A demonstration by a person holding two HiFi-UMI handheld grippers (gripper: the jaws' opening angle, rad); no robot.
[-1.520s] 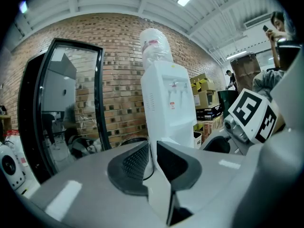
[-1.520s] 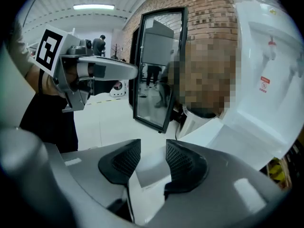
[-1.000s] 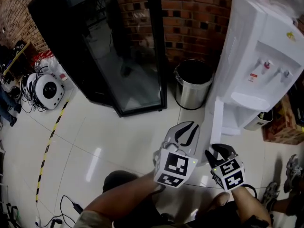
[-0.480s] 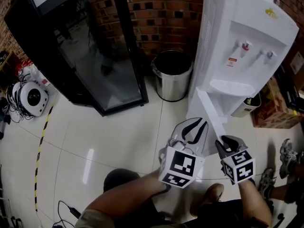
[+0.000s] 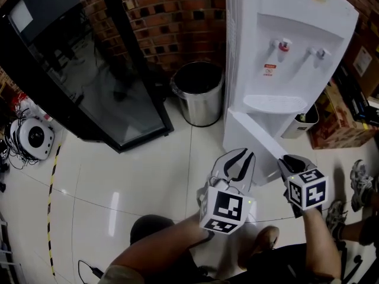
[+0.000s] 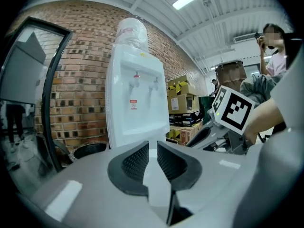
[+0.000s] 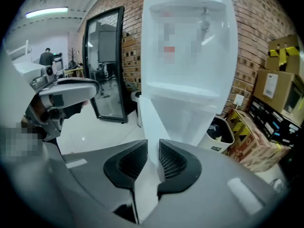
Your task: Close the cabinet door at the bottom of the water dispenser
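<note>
Cabinet door (image 5: 250, 144) seen swung open at base of water dispenser (image 5: 284, 52). Right gripper (image 5: 290, 160) held just beside door's outer edge, jaws closing, nothing pinched; judged readied for push. Left gripper (image 5: 241, 158) held aside, jaws slightly parted, empty.

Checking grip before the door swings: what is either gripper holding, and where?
Nothing yet. The right gripper tongs are closing by the free edge of the cabinet door, pads apart; left gripper empty.

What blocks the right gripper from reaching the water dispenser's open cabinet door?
Probably nothing, so yes: the right gripper is at the free edge of the cabinet door, fingers closing, that edge lined up with their gap.
</note>
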